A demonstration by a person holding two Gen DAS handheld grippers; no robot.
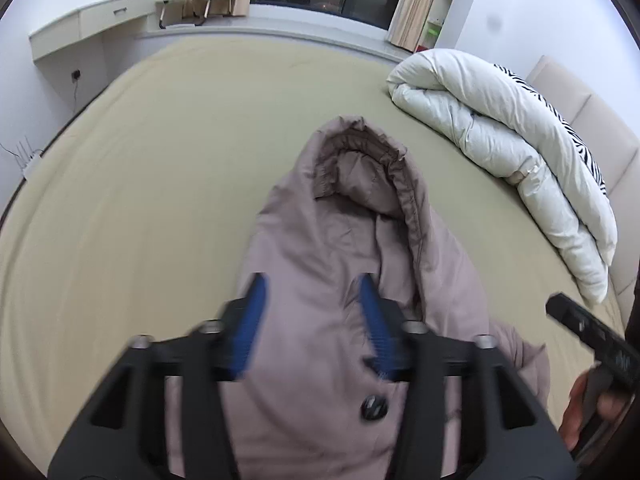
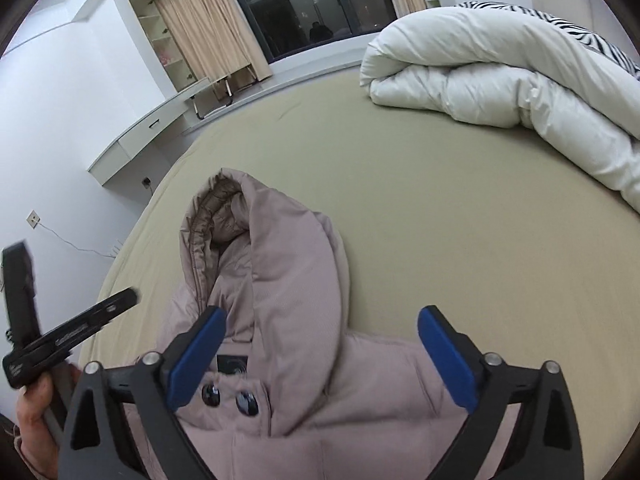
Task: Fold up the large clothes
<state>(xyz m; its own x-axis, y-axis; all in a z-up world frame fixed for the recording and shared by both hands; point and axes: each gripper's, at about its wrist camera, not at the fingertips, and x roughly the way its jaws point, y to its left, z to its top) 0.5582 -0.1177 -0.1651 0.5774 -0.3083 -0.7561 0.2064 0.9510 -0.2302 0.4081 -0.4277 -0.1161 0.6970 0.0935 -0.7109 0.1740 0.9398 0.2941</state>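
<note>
A mauve puffer jacket (image 1: 344, 216) with a hood lies on the olive bed sheet (image 1: 160, 184), hood pointing away from me. In the left wrist view my left gripper (image 1: 313, 278) hovers over the jacket's chest, jaws apart, blue pads (image 1: 252, 316) blurred, nothing pinched. A dark button (image 1: 373, 407) shows below. In the right wrist view my right gripper (image 2: 323, 312) stands wide open over the jacket (image 2: 280, 264), straddling the base of the hood. Two dark buttons (image 2: 228, 398) sit by its left pad. A hand (image 2: 36, 420) holds the other gripper at the left edge.
A rolled white duvet (image 1: 500, 140) (image 2: 500, 80) lies along the right side of the bed, with a zebra-striped cover (image 1: 576, 136) behind it and a beige headboard (image 1: 592, 120). A wall desk (image 1: 92, 24) and a dark window (image 2: 304, 8) are beyond the bed.
</note>
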